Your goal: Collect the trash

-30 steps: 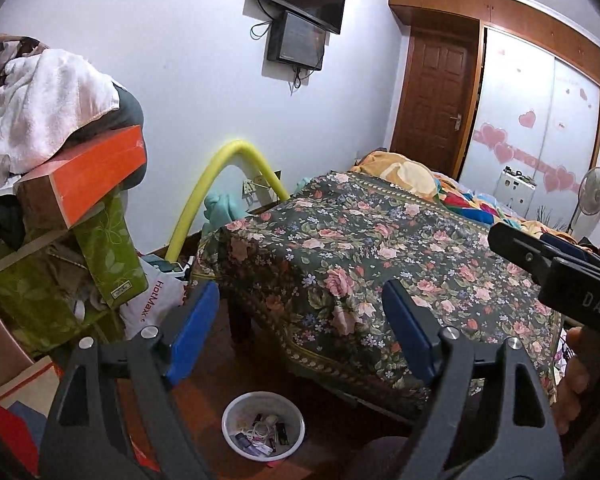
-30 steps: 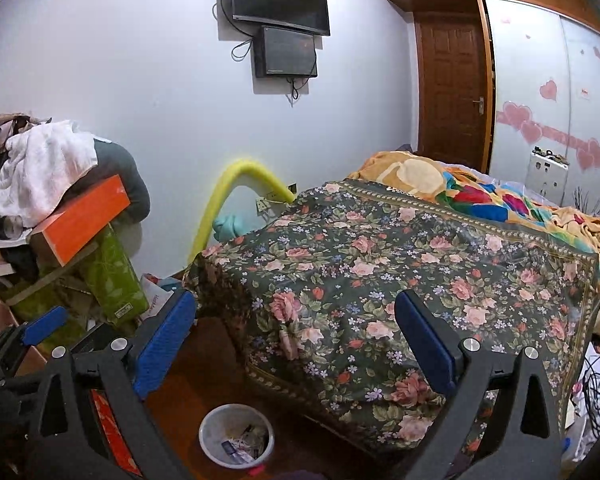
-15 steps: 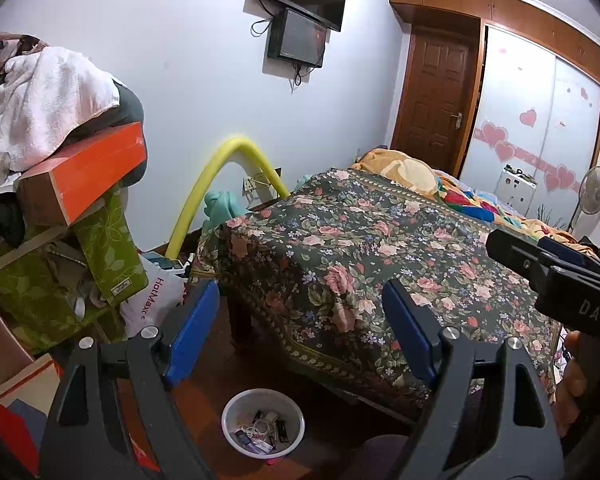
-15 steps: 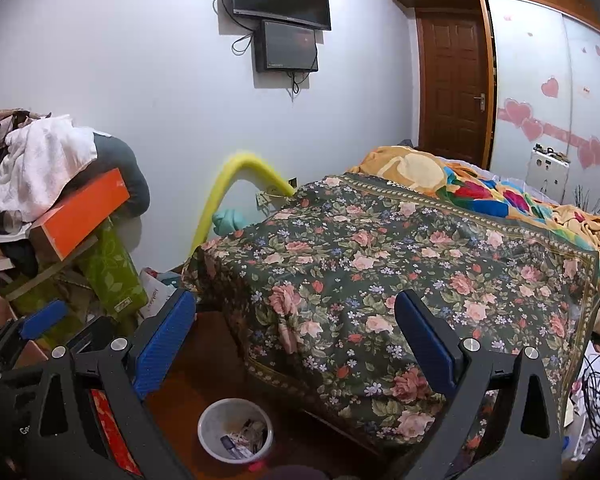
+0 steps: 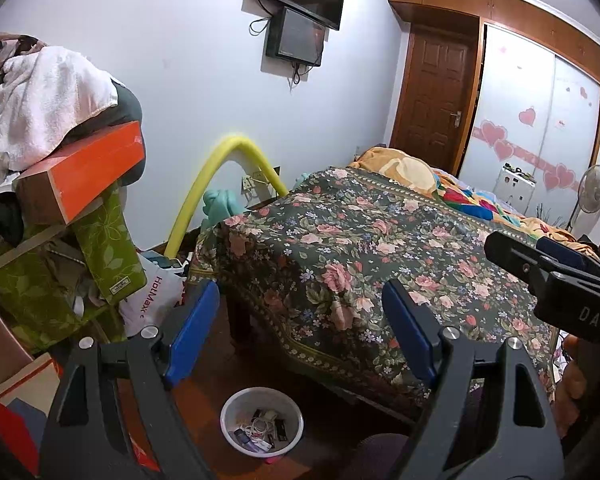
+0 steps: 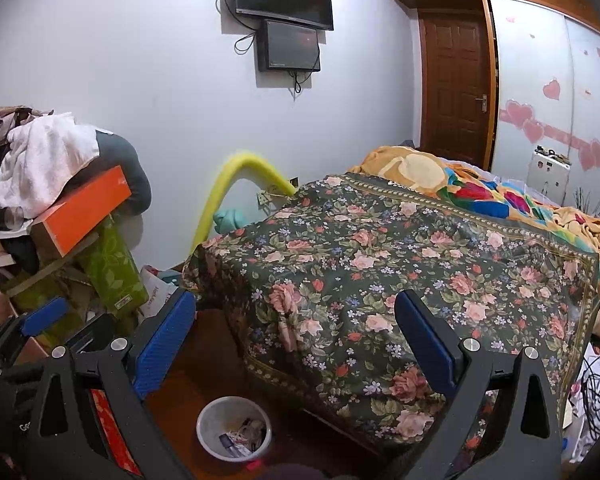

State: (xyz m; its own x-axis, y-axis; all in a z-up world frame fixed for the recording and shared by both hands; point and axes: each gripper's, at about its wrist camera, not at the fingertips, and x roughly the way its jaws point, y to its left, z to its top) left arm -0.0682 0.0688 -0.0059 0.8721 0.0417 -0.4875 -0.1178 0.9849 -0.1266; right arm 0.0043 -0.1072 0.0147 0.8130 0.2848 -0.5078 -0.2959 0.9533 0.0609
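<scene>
**Both grippers spread wide above the floor bin, nothing pinched**

Left wrist view: left gripper (image 5: 296,334) held with blue pads (image 5: 190,336) well apart, nothing between them. Below, on dark reddish wood floor, small white plastic wastebasket (image 5: 262,424), round and smooth-walled, partly filled with wrappers, a white cord and small packets. Standing just beside the bed corner, under the draped floral bedspread (image 5: 360,256), soft woven cloth with roses on dark green. At the right edge, black body of the right gripper (image 5: 556,280) with a hand beneath. At left, leaning pile: fluffy white towel (image 5: 40,96), rigid orange box (image 5: 84,170), glossy green leaf-print bags.

Right wrist view: right gripper (image 6: 296,338) likewise spread, empty. Same wastebasket (image 6: 234,428) low in frame, between the pads' line of sight; yellow foam tube (image 6: 236,176) arched against the wall.

Likely risks: light plastic bin could tip or skid if clipped on the rim by a hard finger, spilling loose scraps; thin rim may slip from flat pads; hanging bedspread hem could snag a finger near the bed corner; stacked clutter at left looks ready to slide if brushed.
</scene>
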